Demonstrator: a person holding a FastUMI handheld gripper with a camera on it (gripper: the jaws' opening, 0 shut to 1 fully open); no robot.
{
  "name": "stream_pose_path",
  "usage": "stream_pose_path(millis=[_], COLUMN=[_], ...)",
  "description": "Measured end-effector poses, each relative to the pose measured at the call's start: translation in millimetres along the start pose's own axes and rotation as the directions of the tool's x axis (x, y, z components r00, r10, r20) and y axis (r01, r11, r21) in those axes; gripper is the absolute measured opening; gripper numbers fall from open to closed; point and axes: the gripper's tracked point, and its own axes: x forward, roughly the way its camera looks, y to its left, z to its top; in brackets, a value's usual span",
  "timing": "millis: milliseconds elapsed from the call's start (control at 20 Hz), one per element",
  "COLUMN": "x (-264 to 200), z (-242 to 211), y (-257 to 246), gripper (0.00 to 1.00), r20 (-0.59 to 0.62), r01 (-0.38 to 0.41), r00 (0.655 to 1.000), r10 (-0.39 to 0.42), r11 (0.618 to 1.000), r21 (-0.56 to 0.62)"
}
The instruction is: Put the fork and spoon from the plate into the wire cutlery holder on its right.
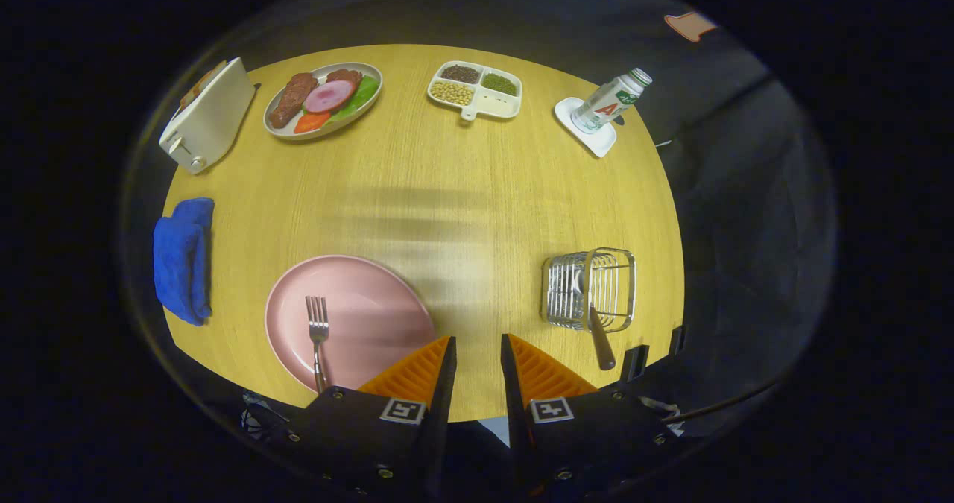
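The tool (477,343) hangs above the near edge of the round light-wood desk (462,190), its two fingers spread with a narrow gap between them and nothing held.

Just ahead of the left finger lies one round pink plate (373,294). On it rests one silver metal fork (318,339), tines pointing away from the tool and handle running back toward the plate's near rim.

To the right of the plate, ahead of the right finger and a little off to its side, stands one chrome wire cutlery holder (590,287). One spoon (596,331) already sits in it, its handle leaning out over the holder's near edge toward the tool; the bowl end is hard to make out behind the wires.

Farther across the desk:
- one cream toaster (209,115) with bread in its slot
- one oval plate of meat and vegetables (323,99)
- one white four-compartment tray of beans and grains (475,89)
- one white bottle with a green cap (611,100), tilted, standing on one white coaster (589,134)
- one folded blue cloth (182,257) near the desk's left edge
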Motion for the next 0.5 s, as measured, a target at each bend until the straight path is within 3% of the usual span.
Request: stream_pose_path(millis=[500], x=[8.1], z=[-29.4], y=[103.7], gripper=[0.37], r20=[-0.021], r01=[-0.105], r00=[0.994], r10=[0.103], r11=[0.988], r21=[-0.116])
